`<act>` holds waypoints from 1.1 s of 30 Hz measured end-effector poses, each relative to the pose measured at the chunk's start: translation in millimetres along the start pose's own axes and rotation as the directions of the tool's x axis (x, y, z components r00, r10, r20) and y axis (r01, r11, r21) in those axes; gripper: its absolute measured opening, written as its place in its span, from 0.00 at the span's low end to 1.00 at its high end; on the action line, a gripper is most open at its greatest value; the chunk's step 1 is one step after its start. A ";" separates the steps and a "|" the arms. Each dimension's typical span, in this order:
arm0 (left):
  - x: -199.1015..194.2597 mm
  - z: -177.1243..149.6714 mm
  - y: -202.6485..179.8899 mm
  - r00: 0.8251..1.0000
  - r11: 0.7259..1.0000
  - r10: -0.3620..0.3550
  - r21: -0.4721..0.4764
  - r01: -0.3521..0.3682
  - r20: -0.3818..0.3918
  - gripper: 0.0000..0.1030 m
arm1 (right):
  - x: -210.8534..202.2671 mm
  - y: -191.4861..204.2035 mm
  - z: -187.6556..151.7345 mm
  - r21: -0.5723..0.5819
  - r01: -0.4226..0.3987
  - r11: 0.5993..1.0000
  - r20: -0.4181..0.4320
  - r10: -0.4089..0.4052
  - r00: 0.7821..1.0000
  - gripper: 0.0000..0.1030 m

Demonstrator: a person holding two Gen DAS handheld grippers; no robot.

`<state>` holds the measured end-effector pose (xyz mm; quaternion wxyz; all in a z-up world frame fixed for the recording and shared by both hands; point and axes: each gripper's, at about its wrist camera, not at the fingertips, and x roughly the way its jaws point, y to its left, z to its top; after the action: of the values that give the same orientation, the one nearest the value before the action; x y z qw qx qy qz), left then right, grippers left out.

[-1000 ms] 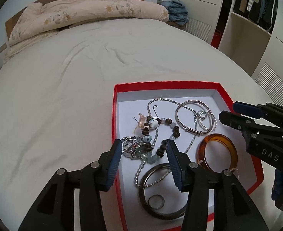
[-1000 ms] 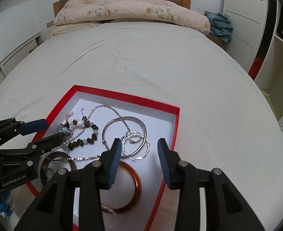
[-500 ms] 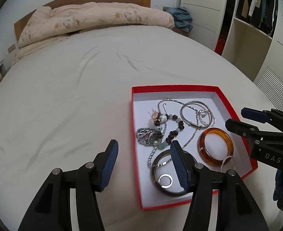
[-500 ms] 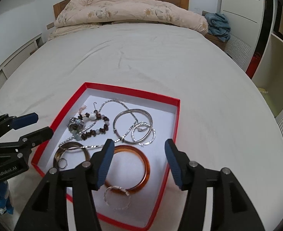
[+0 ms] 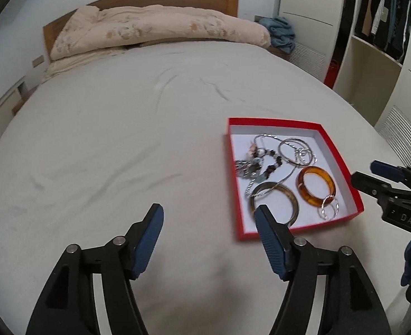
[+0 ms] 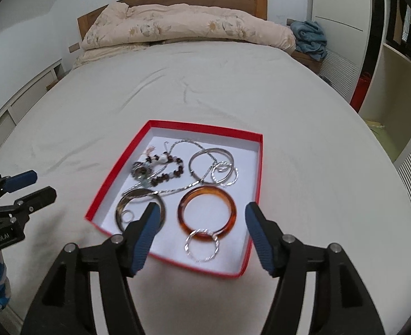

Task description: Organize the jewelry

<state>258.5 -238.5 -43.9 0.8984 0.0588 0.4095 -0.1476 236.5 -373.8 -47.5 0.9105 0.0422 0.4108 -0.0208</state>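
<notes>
The left hand-held gripper (image 5: pixel 208 217) hangs over the bare sheet with its jaws spread wide and nothing between them; they have just been opening. Its right blue fingertip overlaps the near left corner of the red box (image 5: pixel 342 162) in the view. The right hand-held gripper (image 6: pixel 199 215) is likewise wide and empty, jaws just opened further, poised above the box's near edge, with the amber bangle (image 6: pixel 207 213) framed between its fingers lower down in the box.

The shallow box with its white floor rests on the bed (image 6: pixel 303 128), near the foot. Inside lie a dark metal bangle (image 6: pixel 141 209) with a small ring within it, a thin twisted silver hoop (image 6: pixel 202 245) overlapping the amber bangle's near rim, a plain silver bangle (image 6: pixel 211 162), a beaded bracelet (image 6: pixel 166 171) and a silver chain, partly tangled together. A rolled floral duvet (image 6: pixel 188 28) lies along the wooden headboard.
</notes>
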 end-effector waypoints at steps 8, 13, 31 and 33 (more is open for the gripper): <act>-51.7 -27.2 31.6 0.998 0.998 0.064 -0.026 -0.063 0.023 0.75 | -37.2 34.3 -20.2 -0.014 -0.019 1.000 0.007 0.019 1.000 0.71; -87.8 -51.0 52.9 0.994 0.993 0.103 -0.054 -0.100 0.043 0.76 | -62.3 62.4 -36.7 -0.021 -0.027 0.999 0.027 0.028 0.999 0.73; -214.8 -131.1 93.6 0.960 0.959 0.261 -0.138 -0.246 0.099 0.82 | -151.3 149.1 -96.4 -0.068 -0.044 0.997 0.072 0.049 0.996 0.76; -228.5 -138.8 97.8 0.956 0.954 0.273 -0.158 -0.254 0.111 0.83 | -162.1 154.0 -100.7 -0.075 -0.044 0.996 0.084 0.050 0.995 0.76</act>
<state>47.5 -64.6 35.4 0.9369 0.0390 0.3474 -0.0001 65.2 -210.4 16.9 0.9285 0.0177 0.3707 0.0140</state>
